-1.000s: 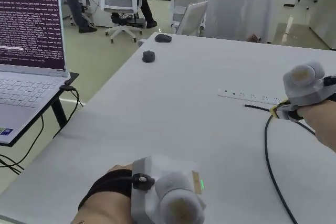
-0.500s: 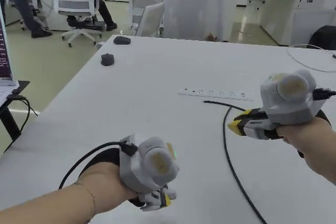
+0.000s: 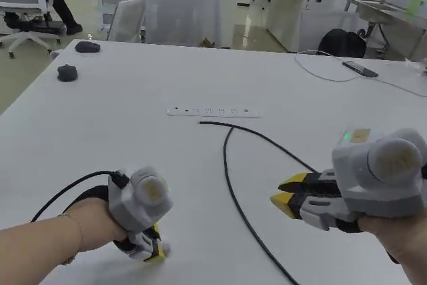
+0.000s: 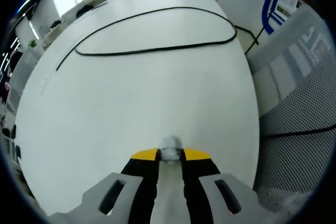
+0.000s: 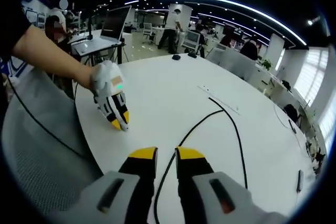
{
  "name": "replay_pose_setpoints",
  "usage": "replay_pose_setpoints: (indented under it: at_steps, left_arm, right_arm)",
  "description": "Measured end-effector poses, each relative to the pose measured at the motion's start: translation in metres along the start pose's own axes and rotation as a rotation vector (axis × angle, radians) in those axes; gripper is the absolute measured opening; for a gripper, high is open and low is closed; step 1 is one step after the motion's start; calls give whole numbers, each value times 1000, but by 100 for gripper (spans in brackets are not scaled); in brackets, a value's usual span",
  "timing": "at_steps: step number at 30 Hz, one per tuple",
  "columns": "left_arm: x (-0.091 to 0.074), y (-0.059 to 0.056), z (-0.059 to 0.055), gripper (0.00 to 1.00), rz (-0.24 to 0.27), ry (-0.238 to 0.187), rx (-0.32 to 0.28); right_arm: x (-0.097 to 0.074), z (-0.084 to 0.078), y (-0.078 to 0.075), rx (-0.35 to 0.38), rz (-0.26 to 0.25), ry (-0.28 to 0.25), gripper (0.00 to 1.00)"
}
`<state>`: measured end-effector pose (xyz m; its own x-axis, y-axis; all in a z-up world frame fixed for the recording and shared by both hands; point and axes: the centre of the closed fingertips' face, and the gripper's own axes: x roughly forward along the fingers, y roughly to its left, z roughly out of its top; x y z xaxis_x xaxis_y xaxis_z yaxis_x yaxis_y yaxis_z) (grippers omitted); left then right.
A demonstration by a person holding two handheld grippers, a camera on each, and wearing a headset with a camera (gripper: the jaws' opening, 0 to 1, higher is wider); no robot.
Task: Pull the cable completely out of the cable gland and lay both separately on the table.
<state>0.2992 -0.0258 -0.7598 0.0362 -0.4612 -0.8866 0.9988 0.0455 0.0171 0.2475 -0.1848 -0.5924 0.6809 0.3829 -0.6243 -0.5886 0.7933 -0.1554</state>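
1. Nearest the person, at the lower left of the head view, the left gripper (image 3: pixel 155 251) points down with its yellow tips at the white table (image 3: pixel 300 111); whether the tips touch it cannot be told.
2. In the left gripper view, its jaws are drawn in on a small pale piece, the cable gland (image 4: pixel 169 145), which sits pinched between the two yellow tips. No cable runs out of it.
3. At the lower right of the head view, the right gripper (image 3: pixel 285 191) is held above the table, pointing left toward the middle. Its jaws stand apart with a narrow gap and hold nothing.
4. In the right gripper view, the black cable (image 5: pixel 210 115) lies on the table below and appears to pass through the gap between the tips. Whether the jaws touch it cannot be told.
5. The cable lies loose on the table between the two grippers, well apart from the gland. In the head view it runs as a long curve from the near edge up the middle of the table, and a second strand leads off toward the right gripper.
6. The far end of the cable lies just in front of a white power strip (image 3: pixel 212 111), which lies flat across the middle of the table.
7. Farther left, a dark computer mouse (image 3: pixel 67 73) sits near the table edge, with a second mouse (image 3: pixel 87 47) beyond it.
8. On the far right of the table lies a dark phone (image 3: pixel 360 69) beside a thin pale cord.
9. Pale chairs (image 3: pixel 183 18) stand at the far edge of the table.
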Motion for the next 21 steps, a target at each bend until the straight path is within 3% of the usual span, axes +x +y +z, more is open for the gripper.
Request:
replay_pose_setpoints:
  at_steps: [1,2,5,10,12,15,16,18,21]
  left_arm:
    - [-1,0,-2,21,7,15,-12]
    - [-8,2,-5,21,30,33,20]
    - [-23,2,-9,23,45,23,-2]
    - [-67,-24,-18,41,-10,-27,-132]
    - [-89,-35,-26,42,-15,-42,-171]
    - [-122,-59,-41,41,-58,-76,-290]
    - [-126,-61,-42,42,-57,-92,-300]
    - [-151,-71,-50,44,-32,-144,-366]
    - [-173,-76,-63,47,22,-173,-412]
  right_arm:
    - [-2,-3,-1,8,-5,6,13]
    - [-5,-7,-2,14,-11,14,13]
    - [-10,-15,-2,34,-13,34,14]
    - [-16,-27,10,45,11,78,16]
    - [-17,-31,15,53,28,94,18]
    - [-18,-47,30,51,95,169,21]
    - [-17,-50,33,65,106,173,23]
    - [-19,-58,44,111,147,202,27]
    - [-24,-62,52,143,175,203,29]
